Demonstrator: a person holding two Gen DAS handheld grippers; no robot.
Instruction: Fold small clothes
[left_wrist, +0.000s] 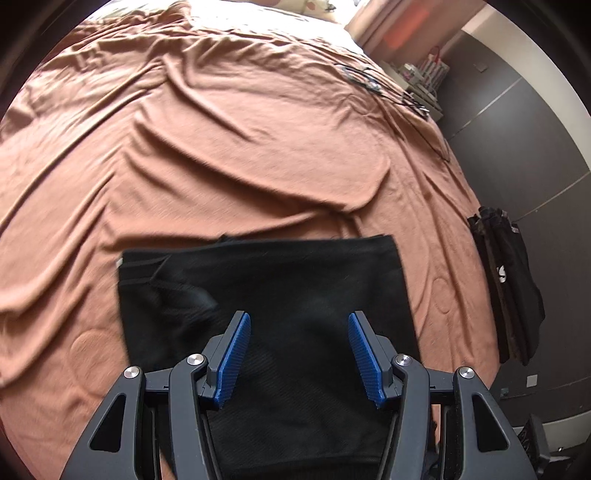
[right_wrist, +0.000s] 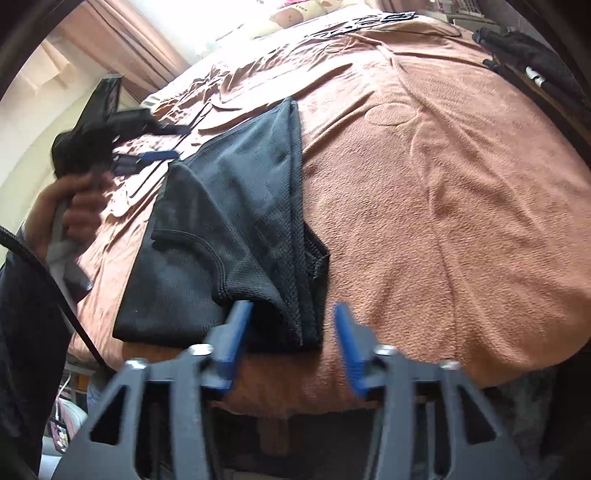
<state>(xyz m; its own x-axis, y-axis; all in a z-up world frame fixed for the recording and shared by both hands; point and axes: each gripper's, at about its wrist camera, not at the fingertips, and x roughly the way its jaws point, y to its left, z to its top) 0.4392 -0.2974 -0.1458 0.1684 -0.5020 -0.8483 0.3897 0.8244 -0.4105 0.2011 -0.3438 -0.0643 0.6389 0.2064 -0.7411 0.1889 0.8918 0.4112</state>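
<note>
A black mesh garment (left_wrist: 277, 280) lies folded into a rough rectangle on the brown bedspread (left_wrist: 221, 147). My left gripper (left_wrist: 299, 321) hovers over its near part, open, with nothing pinched between the blue pads. In the right wrist view the same garment (right_wrist: 240, 192) shows a curved hem and stacked folded edges along its right side. My right gripper (right_wrist: 291, 308) stands open at the garment's near right corner, with the pads not pressing on the cloth. A person's hand (right_wrist: 74, 206) holds the left gripper (right_wrist: 170, 142) at the garment's far left, blurred.
A pile of black clothes (left_wrist: 509, 288) hangs at the bed's right edge, also the dark heap (right_wrist: 528, 51) in the right wrist view. Thin cables (left_wrist: 362, 77) lie on the far bedspread. A bedside table (left_wrist: 421, 85) stands beyond. The bed's near edge (right_wrist: 295, 398) runs under my right gripper.
</note>
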